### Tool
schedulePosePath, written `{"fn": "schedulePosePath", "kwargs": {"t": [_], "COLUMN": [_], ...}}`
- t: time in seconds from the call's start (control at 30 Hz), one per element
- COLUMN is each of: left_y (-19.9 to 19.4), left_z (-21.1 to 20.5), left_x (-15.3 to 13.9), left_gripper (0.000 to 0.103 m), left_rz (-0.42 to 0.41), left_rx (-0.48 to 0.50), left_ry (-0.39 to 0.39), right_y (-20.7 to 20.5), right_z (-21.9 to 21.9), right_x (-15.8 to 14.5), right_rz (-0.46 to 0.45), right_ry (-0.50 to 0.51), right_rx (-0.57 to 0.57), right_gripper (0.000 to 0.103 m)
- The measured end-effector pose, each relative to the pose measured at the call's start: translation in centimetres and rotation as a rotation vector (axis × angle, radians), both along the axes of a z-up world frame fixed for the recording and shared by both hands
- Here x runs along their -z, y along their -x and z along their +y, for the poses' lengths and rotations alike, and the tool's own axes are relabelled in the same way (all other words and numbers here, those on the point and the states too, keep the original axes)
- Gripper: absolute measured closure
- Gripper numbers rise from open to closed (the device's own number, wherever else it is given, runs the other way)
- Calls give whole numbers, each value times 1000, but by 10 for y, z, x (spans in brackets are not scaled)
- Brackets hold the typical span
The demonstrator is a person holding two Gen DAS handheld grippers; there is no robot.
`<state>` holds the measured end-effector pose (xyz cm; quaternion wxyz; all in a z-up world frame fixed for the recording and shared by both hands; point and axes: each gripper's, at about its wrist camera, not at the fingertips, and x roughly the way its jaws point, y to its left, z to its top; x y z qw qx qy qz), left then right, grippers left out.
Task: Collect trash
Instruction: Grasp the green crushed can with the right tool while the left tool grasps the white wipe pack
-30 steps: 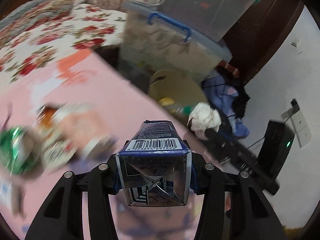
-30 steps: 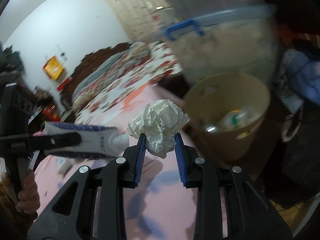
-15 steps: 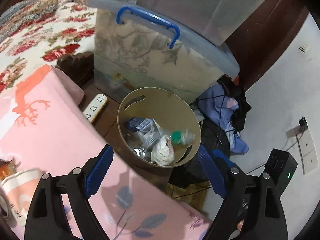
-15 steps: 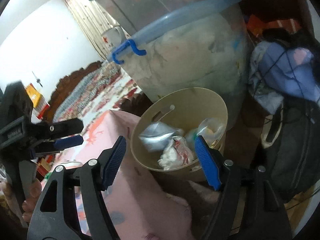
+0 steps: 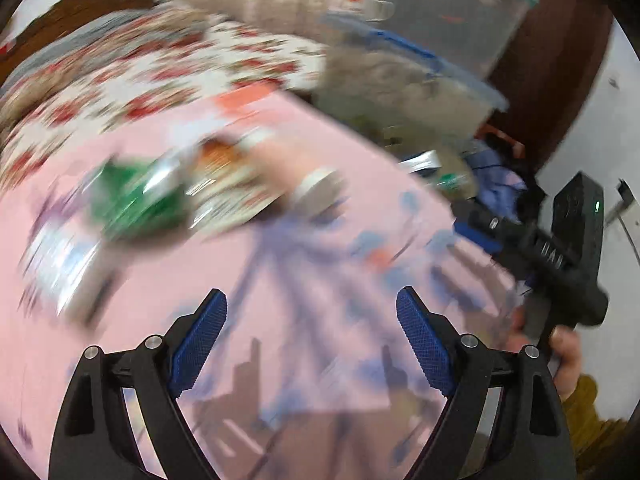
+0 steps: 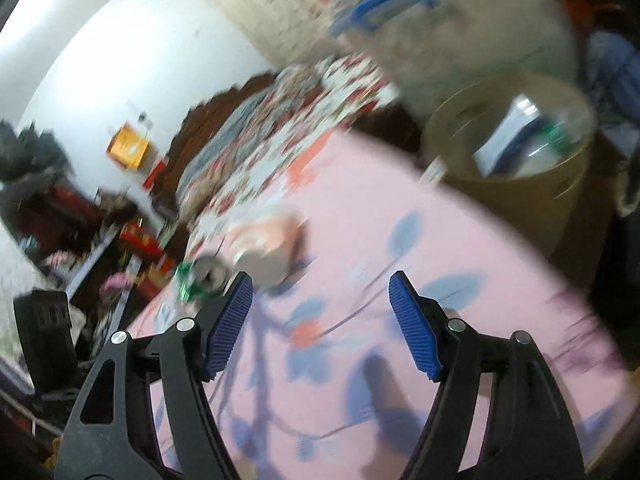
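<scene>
Both views are motion-blurred. My left gripper [image 5: 312, 332] is open and empty over the pink flowered tablecloth [image 5: 280, 264]. Ahead of it, to the left, lies a pile of trash: a green crumpled wrapper [image 5: 136, 196], an orange-and-white wrapper [image 5: 228, 176] and a pale cup-like piece [image 5: 316, 188]. My right gripper [image 6: 320, 320] is also open with nothing between its blue pads [image 6: 416, 324]. The pale piece [image 6: 264, 244] and the green wrapper [image 6: 188, 276] lie just beyond its left finger. The tan bin [image 6: 520, 200] stands off the table's far right edge, holding a carton [image 6: 504, 136] and a bottle.
Clear storage boxes with a blue handle [image 6: 384, 0] stand stacked behind the bin. A bed with a floral cover [image 5: 120, 68] lies beyond the table. A hand [image 5: 568, 356] holds the other tool at the right edge. Clothes and a dark bag [image 6: 616, 80] lie beside the bin.
A second ago my left gripper held a carton and my right a crumpled paper. Both opened over the bin and dropped them in. Both have since swung back over the pink table.
</scene>
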<state>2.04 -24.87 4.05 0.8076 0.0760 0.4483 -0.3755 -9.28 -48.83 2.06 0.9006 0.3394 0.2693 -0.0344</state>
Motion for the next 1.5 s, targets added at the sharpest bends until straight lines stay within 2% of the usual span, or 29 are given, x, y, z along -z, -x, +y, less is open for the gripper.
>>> {"fn": "schedulePosePath", "kwargs": {"t": [0.13, 0.3, 0.43, 0.63, 0.73, 0.8, 0.9, 0.97, 1.1, 1.27, 1.37, 1.43, 1.5], "left_y": [-4, -13, -15, -34, -51, -62, -82, -94, -115, -138, -137, -131, -122], "left_z": [90, 172, 206, 216, 207, 200, 187, 180, 173, 172, 177, 179, 182], "left_x": [14, 18, 19, 17, 13, 11, 10, 11, 17, 24, 27, 27, 26], "left_gripper": [21, 21, 21, 21, 25, 25, 25, 25, 24, 24, 24, 24, 24], "left_rz": [55, 86, 93, 134, 159, 177, 197, 215, 258, 279, 298, 288, 274], "left_rx": [-158, -319, -382, -385, -366, -359, -354, -356, -383, -438, -449, -446, -439], "left_ry": [26, 92, 135, 182, 200, 215, 218, 227, 236, 241, 258, 240, 232], "right_y": [-23, -56, -91, -167, -223, -268, -311, -326, -326, -294, -260, -230, -201], "right_z": [51, 111, 143, 160, 159, 162, 162, 160, 164, 180, 190, 196, 198], "right_x": [3, -4, -19, -46, -52, -46, -35, -27, -13, -7, -5, -4, -4], "right_rz": [40, 72, 65, 58, 146, 248, 361, 404, 445, 420, 395, 354, 312], "right_ry": [20, 103, 183, 278, 302, 307, 346, 329, 301, 273, 274, 248, 216], "right_rx": [-117, -272, -328, -376, -438, -515, -546, -569, -603, -651, -662, -671, -663], "right_gripper": [39, 61, 62, 60, 60, 60, 60, 60, 60, 60, 59, 57, 48]}}
